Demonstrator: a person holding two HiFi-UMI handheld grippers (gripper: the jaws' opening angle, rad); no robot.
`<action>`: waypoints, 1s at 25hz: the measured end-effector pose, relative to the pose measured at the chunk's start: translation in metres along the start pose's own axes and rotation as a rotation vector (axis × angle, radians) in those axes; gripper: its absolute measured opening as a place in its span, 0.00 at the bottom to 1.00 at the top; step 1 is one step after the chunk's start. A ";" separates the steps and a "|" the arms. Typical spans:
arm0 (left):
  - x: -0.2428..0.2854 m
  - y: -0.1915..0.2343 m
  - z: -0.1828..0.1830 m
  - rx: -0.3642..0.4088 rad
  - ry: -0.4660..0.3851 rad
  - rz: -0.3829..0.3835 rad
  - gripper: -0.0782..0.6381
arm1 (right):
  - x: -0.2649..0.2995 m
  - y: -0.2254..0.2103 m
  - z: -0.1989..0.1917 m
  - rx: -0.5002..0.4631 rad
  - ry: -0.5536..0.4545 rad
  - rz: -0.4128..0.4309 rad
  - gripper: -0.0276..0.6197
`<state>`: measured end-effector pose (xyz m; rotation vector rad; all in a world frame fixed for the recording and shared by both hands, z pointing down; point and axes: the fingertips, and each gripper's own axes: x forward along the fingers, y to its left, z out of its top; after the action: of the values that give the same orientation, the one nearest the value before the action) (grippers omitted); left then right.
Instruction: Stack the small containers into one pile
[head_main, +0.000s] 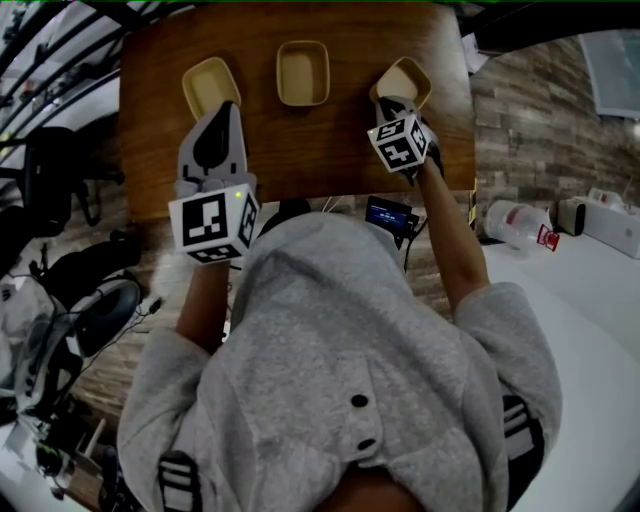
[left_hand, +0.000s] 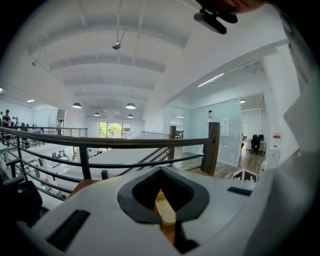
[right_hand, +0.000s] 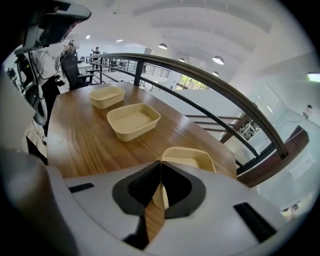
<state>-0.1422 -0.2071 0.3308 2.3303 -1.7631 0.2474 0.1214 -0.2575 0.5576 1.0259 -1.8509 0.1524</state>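
Observation:
Three cream containers stand in a row on the wooden table (head_main: 300, 150): the left container (head_main: 207, 84), the middle container (head_main: 303, 72) and the right container (head_main: 408, 80). My left gripper (head_main: 229, 106) is shut, its tips over the near right corner of the left container; I cannot tell if it touches. In the left gripper view the shut gripper (left_hand: 161, 172) shows a strip of that left container (left_hand: 166, 209) through the gap below. My right gripper (head_main: 385, 103) is shut on the right container's near rim. In the right gripper view, the right gripper (right_hand: 161, 164) pinches the right container (right_hand: 189, 157), with the middle container (right_hand: 133, 120) and left container (right_hand: 107, 96) farther off.
A small dark device with a lit screen (head_main: 390, 215) lies at the table's near edge. A metal railing (right_hand: 210, 80) runs past the table's far side. A white table (head_main: 590, 290) with a plastic bottle (head_main: 515, 222) is on the right, a dark chair (head_main: 55, 175) on the left.

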 end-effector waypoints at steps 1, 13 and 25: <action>0.000 0.001 0.001 -0.001 -0.003 0.001 0.12 | -0.002 0.001 0.008 -0.011 -0.014 0.005 0.08; -0.009 0.019 0.003 -0.013 -0.028 0.041 0.12 | -0.024 0.042 0.106 -0.223 -0.209 0.113 0.08; -0.034 0.058 -0.005 -0.036 -0.029 0.140 0.12 | -0.006 0.104 0.150 -0.444 -0.263 0.226 0.08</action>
<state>-0.2071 -0.1893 0.3310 2.1992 -1.9314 0.2023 -0.0546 -0.2637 0.5087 0.5467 -2.1096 -0.2641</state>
